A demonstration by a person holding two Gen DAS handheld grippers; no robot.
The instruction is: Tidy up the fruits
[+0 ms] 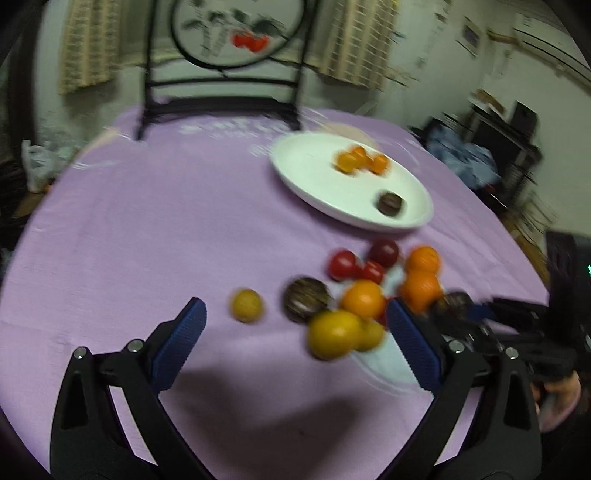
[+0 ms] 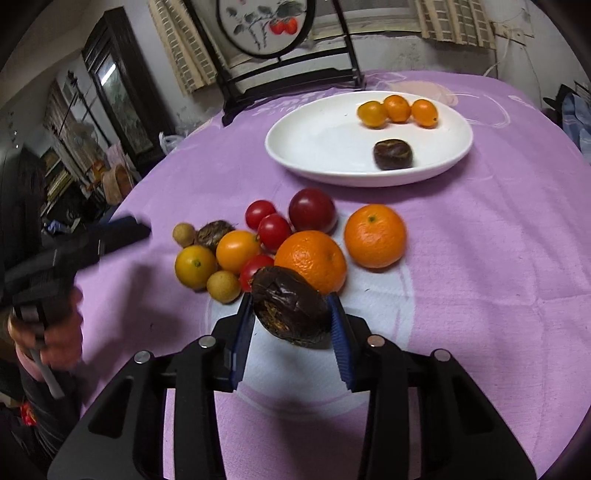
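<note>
My right gripper (image 2: 290, 299) is shut on a dark brown wrinkled fruit (image 2: 291, 310), held just above the purple tablecloth in front of two big oranges (image 2: 312, 258). Around them lie red tomatoes (image 2: 273, 230), a dark red plum (image 2: 312, 210), yellow-orange fruits (image 2: 195, 266), small tan fruits (image 2: 223, 287) and another dark fruit (image 2: 214, 236). The white plate (image 2: 295, 147) behind holds three small orange fruits (image 2: 397, 109) and one dark fruit (image 2: 392, 154). In the blurred left wrist view, my left gripper (image 1: 294, 304) stands wide open, empty, over the near side of the pile.
A round painted screen on a black stand (image 2: 266, 26) stands at the table's far edge behind the plate. A person's hand (image 2: 55, 332) holds the left gripper at the left. The table edge curves away on both sides, with furniture beyond.
</note>
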